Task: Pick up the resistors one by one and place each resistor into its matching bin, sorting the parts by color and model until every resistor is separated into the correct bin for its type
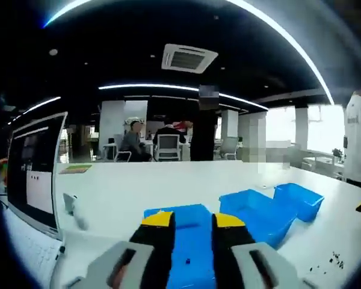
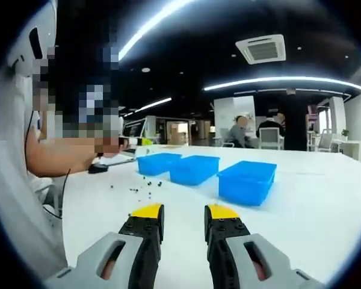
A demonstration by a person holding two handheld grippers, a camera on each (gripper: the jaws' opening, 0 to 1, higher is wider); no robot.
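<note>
Left gripper (image 1: 192, 221) jaws parted, empty, over blue plastic bin (image 1: 186, 244), right gripper (image 2: 183, 212) parted, empty, small dark resistors (image 2: 145, 190) scattered at 11 o'clock on white worktop (image 2: 313, 198).

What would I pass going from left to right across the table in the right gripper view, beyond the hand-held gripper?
A person's forearm → scattered small dark parts → first blue bin → second blue bin → third blue bin → bare white table.
</note>
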